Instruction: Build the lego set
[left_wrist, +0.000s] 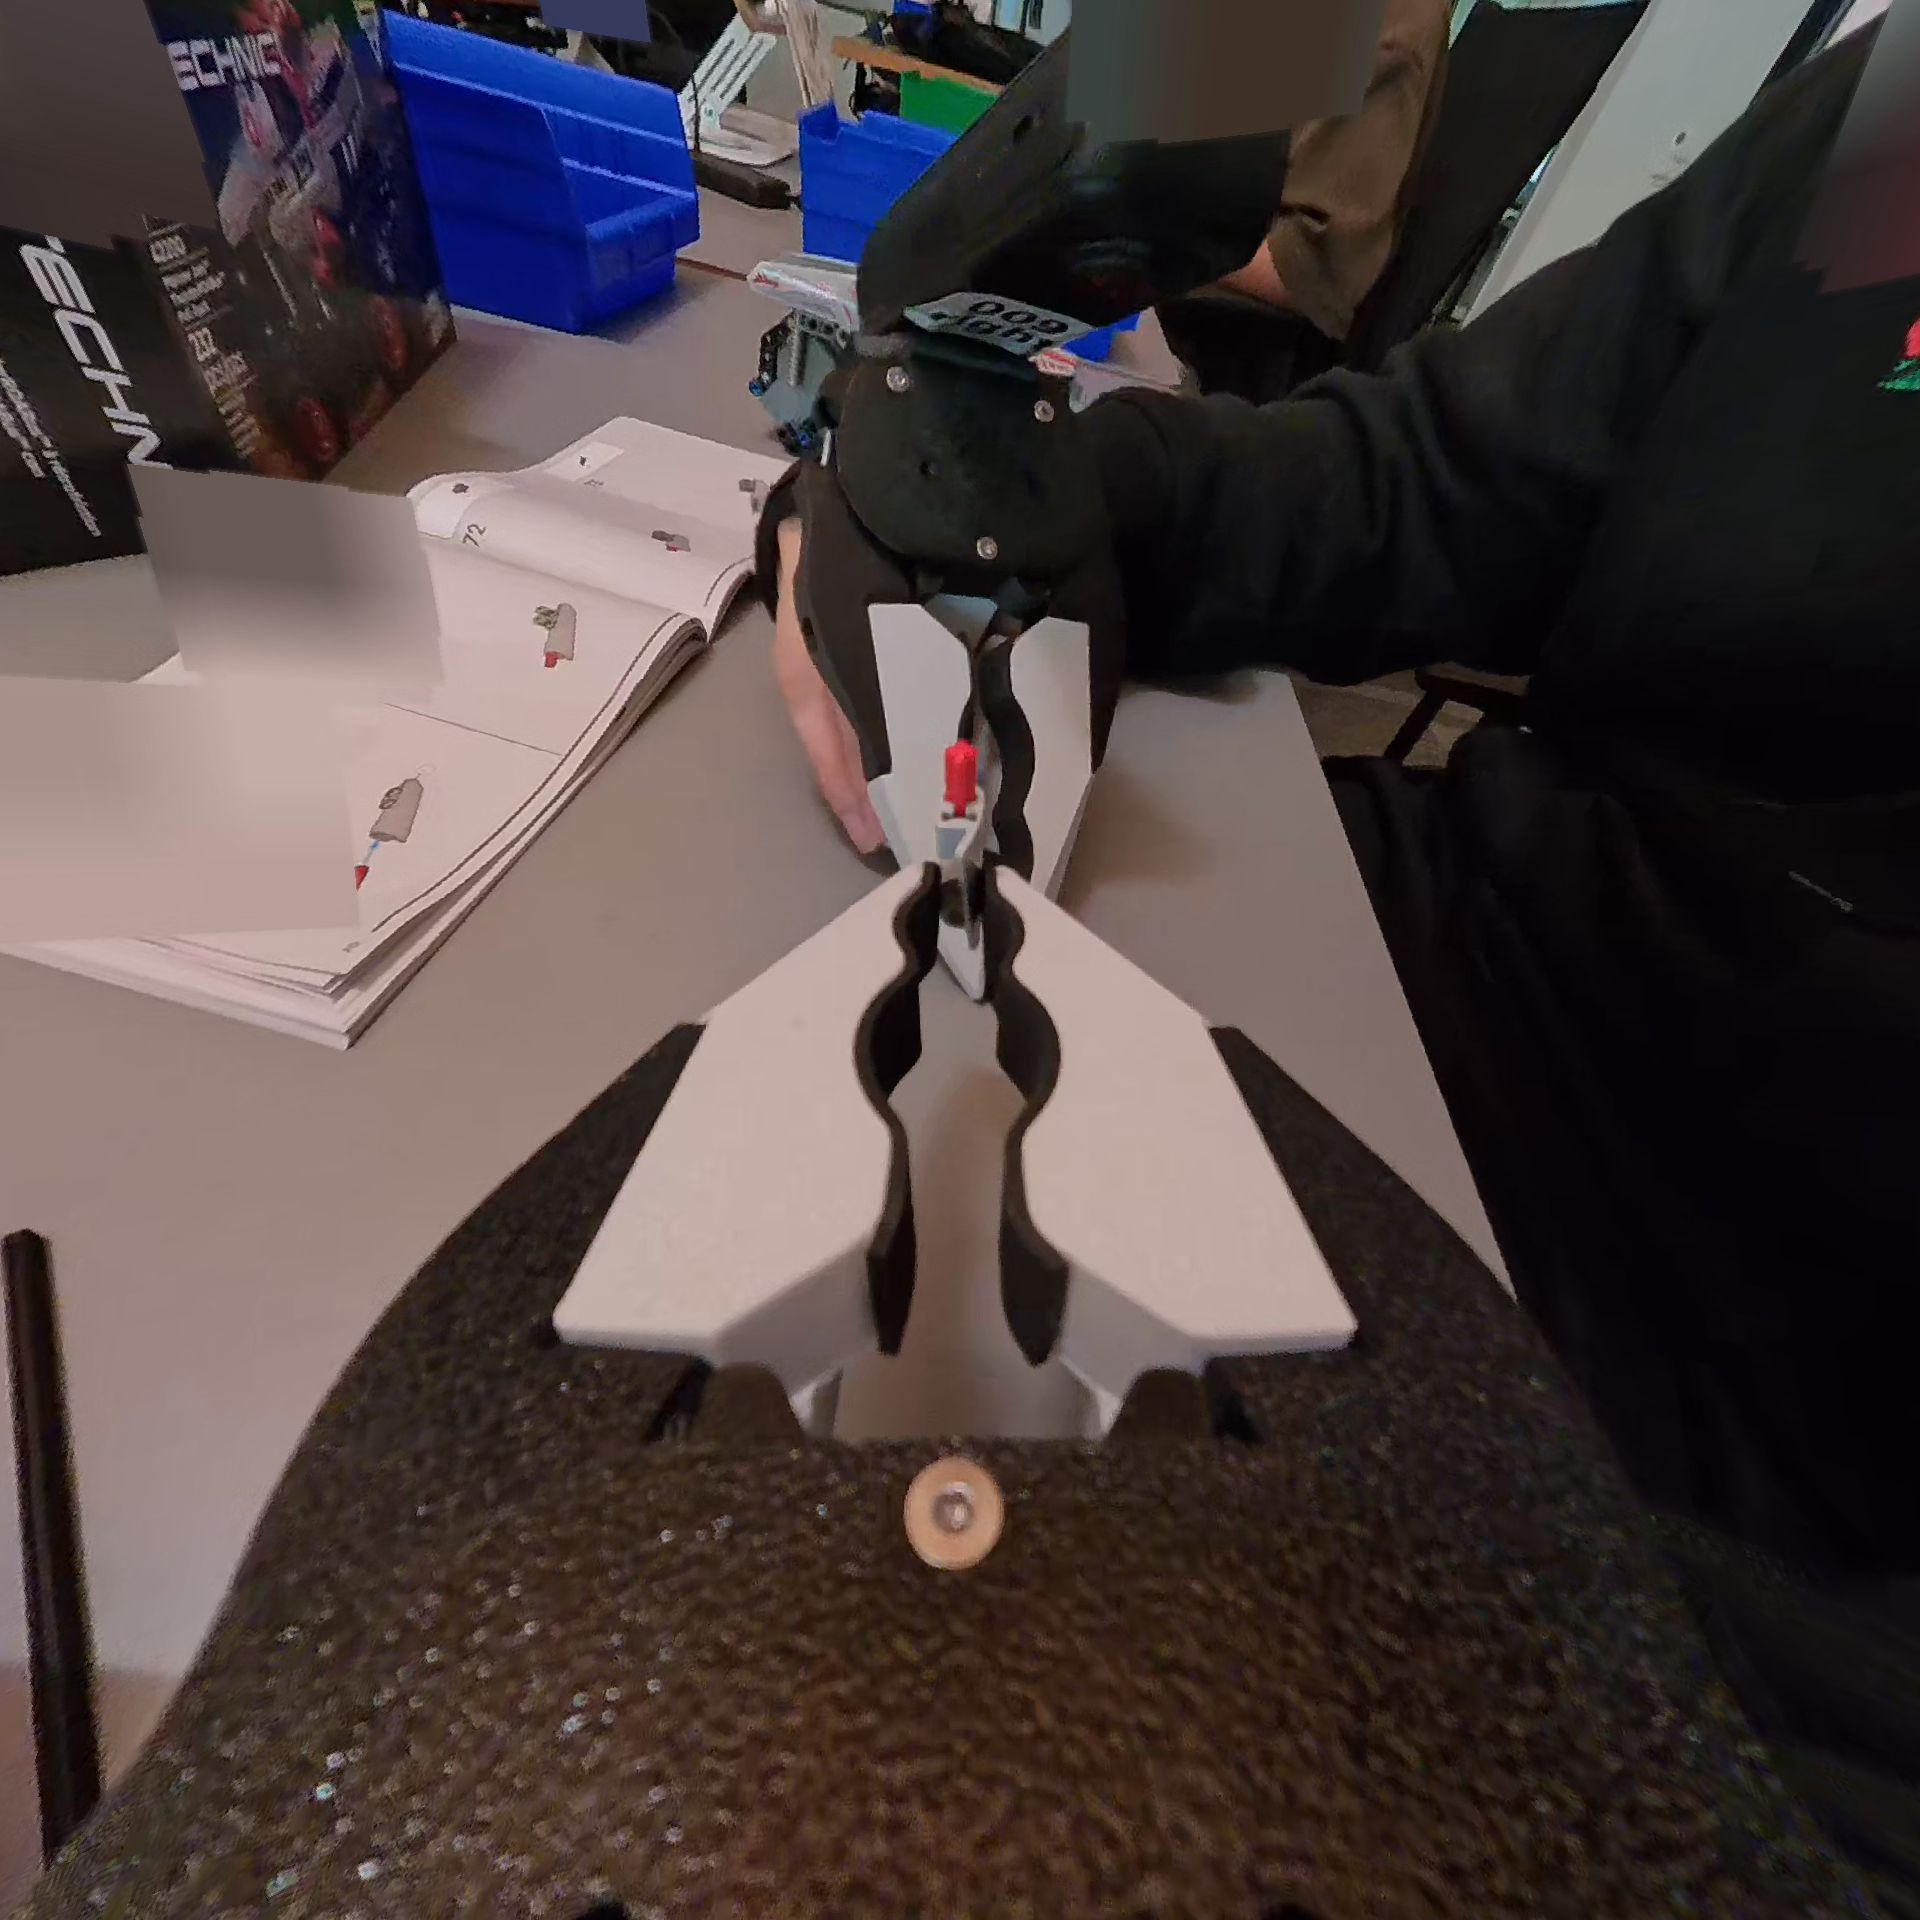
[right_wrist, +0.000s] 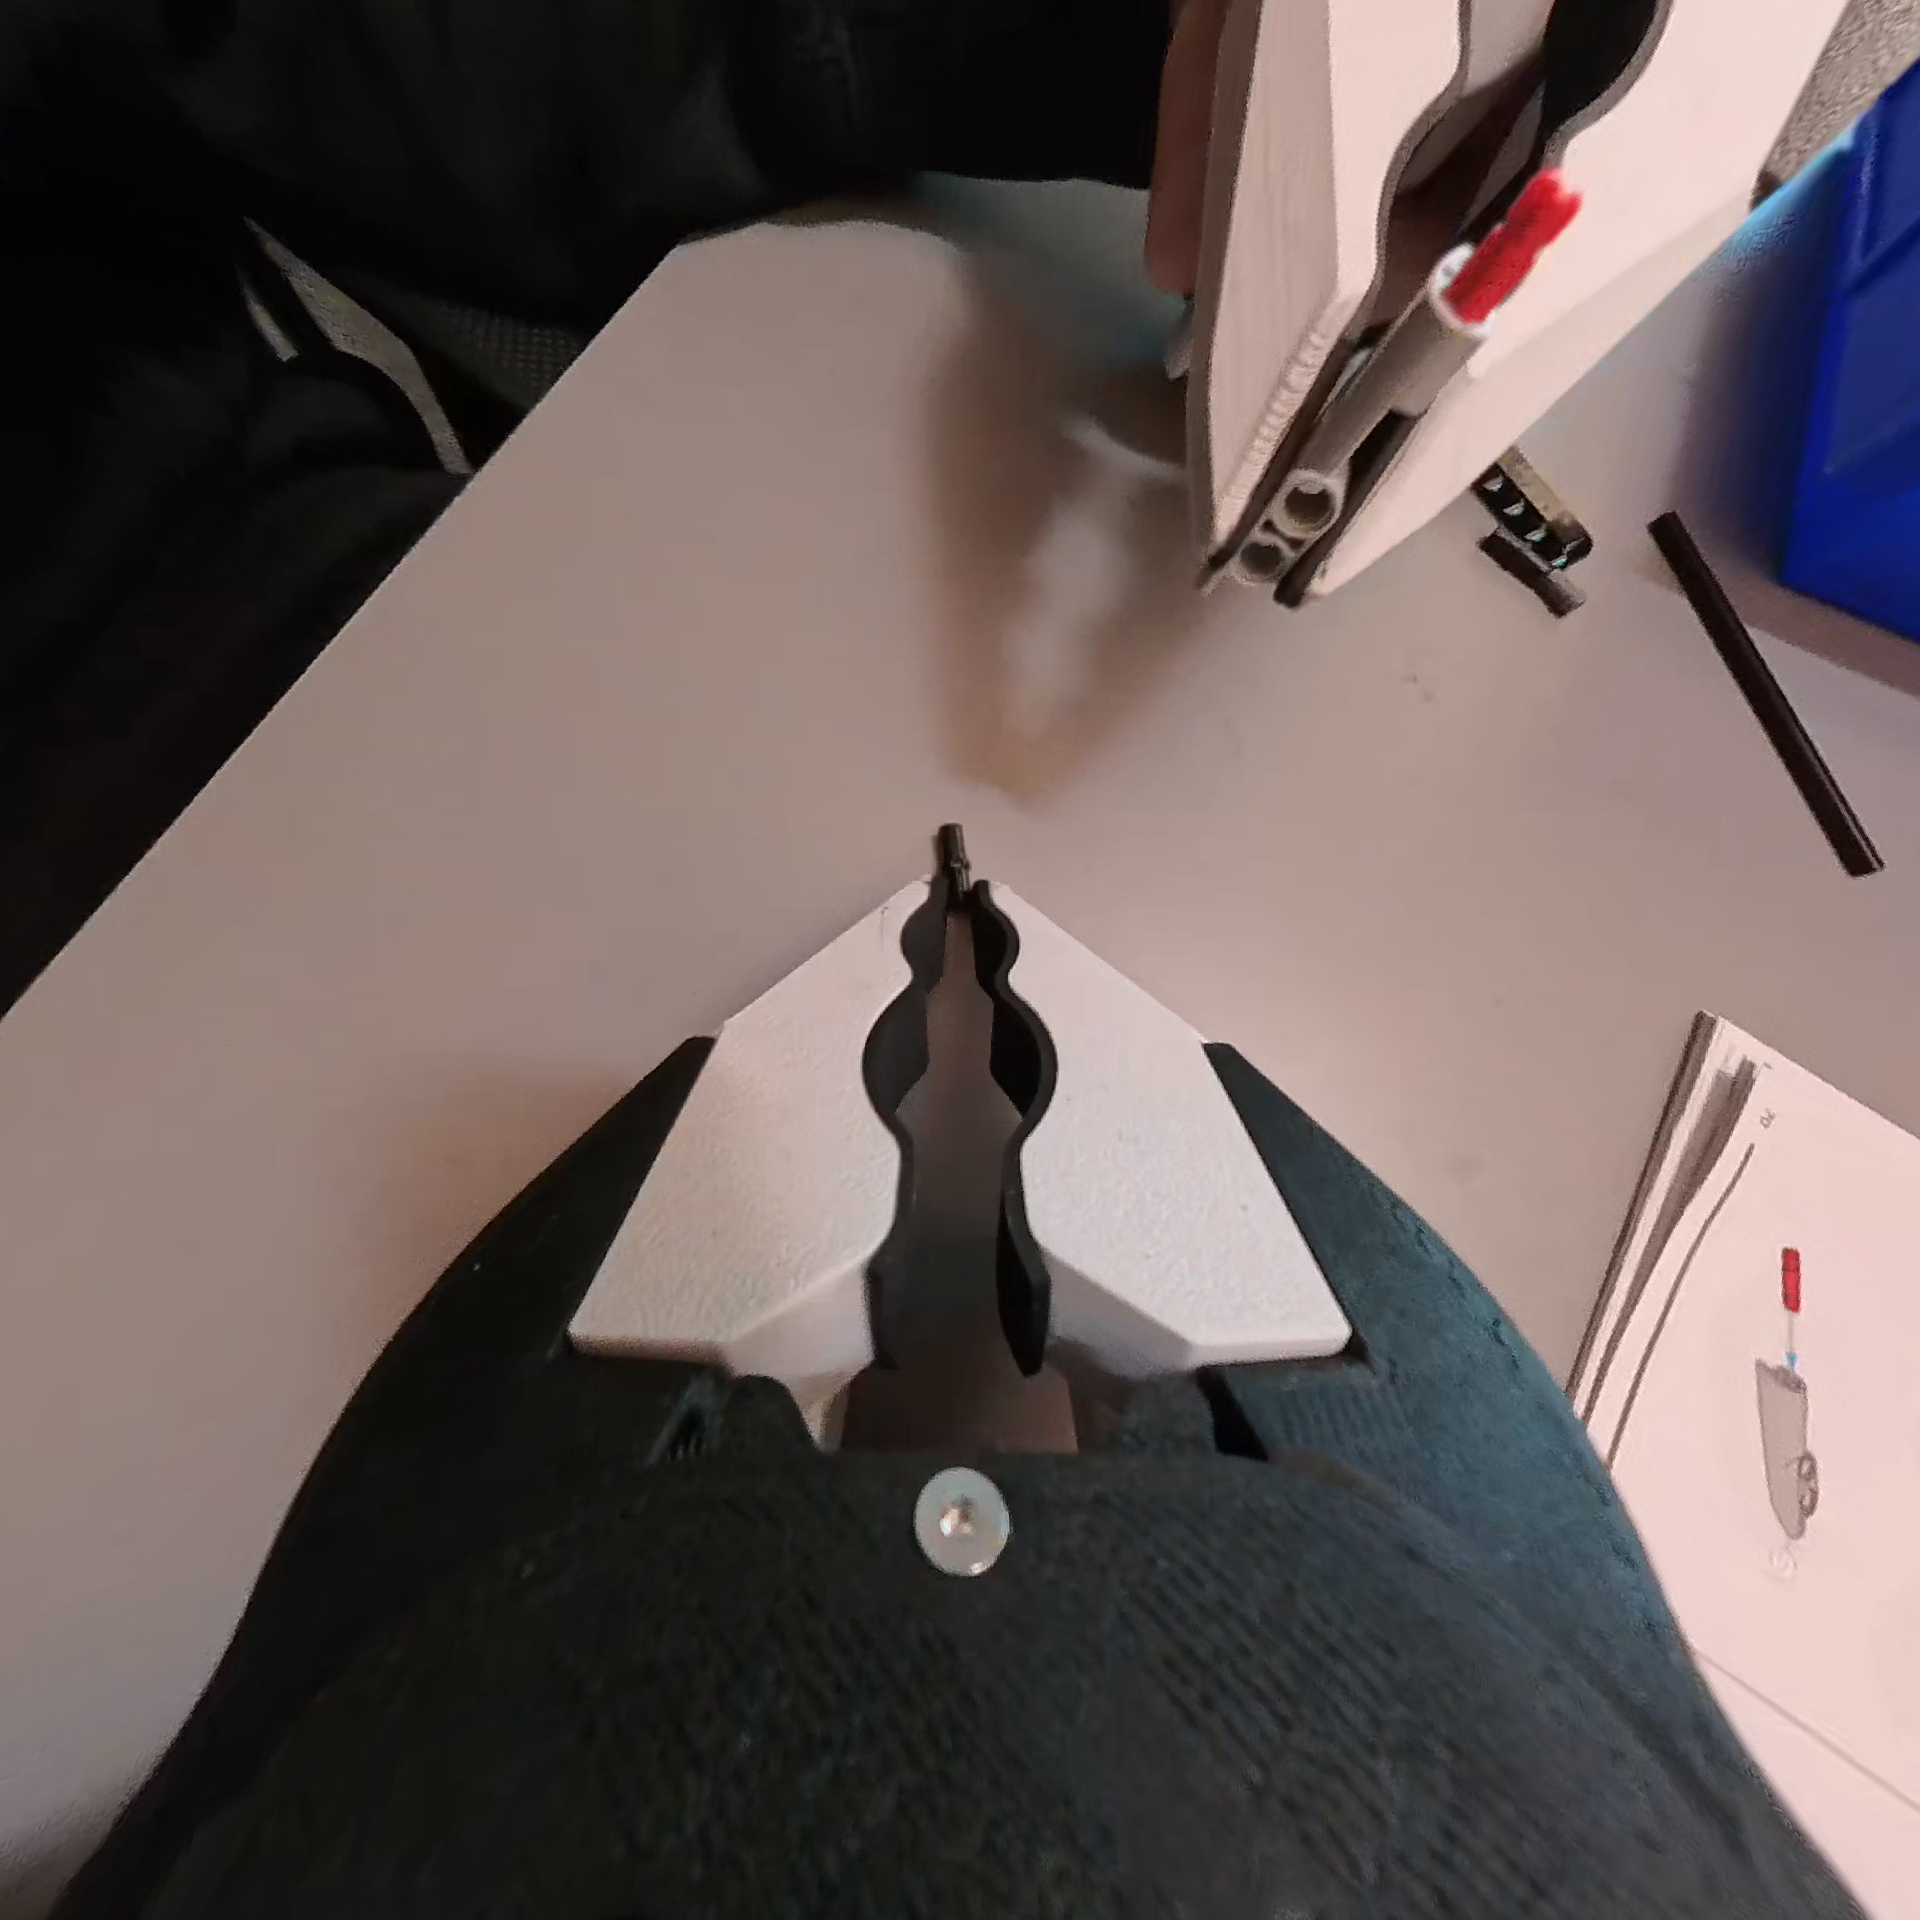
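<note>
My left gripper (left_wrist: 961, 891) is shut on a grey Lego beam (left_wrist: 956, 831) with a red axle (left_wrist: 958, 771) sticking out of its far end. In the right wrist view this gripper (right_wrist: 1273, 566) hangs at the upper right, and the beam (right_wrist: 1288, 520) shows two round holes and the red axle (right_wrist: 1507, 249). My right gripper (right_wrist: 961, 896) is shut on a small black pin (right_wrist: 953, 850) that pokes out past its tips over the grey table (right_wrist: 623, 727). In the left wrist view the right gripper (left_wrist: 1003, 831) points down just behind the beam; the pin is hidden there.
An open instruction booklet (left_wrist: 499, 675) lies on the left, with the Lego box (left_wrist: 301, 239) and blue bins (left_wrist: 540, 177) behind it. A part-built model (left_wrist: 805, 353) stands at the back. A long black axle (right_wrist: 1766, 707) and small black parts (right_wrist: 1538, 530) lie nearby. Left tips to right tips: about 7 cm.
</note>
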